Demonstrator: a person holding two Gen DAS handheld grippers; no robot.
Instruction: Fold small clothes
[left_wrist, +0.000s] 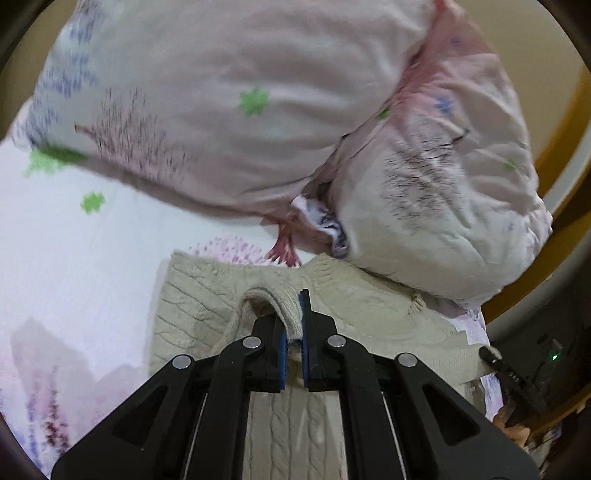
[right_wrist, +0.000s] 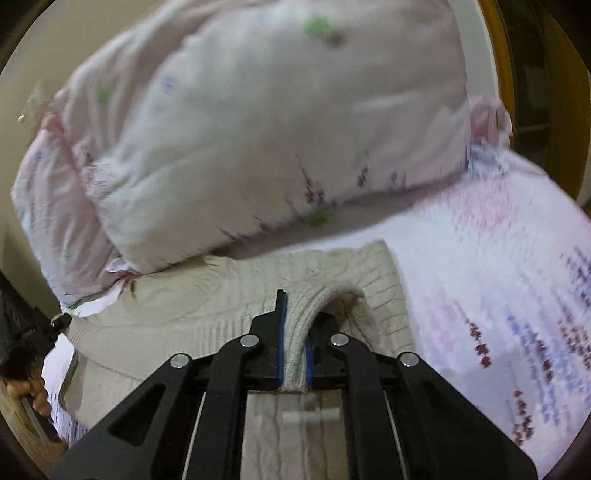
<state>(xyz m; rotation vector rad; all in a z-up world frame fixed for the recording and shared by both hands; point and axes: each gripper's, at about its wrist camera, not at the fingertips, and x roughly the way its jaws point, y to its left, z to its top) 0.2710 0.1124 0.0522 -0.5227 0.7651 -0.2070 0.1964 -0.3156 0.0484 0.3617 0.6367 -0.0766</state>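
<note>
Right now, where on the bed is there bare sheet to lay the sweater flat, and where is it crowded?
Bare floral bedsheet lies open left of the cream cable-knit sweater, and again right of it in the right wrist view. The far side is crowded: the pink floral quilt overlaps the sweater's far edge. Both the left gripper and right gripper pinch ribbed edges.

A home bedroom — floral bedsheet, plump matching pillows — wooden headboard behind.

Cream sweater partly tucked under a floral pillow, its lower body behind the left claw, right-wrist bedsheet print motion-blurred
</note>
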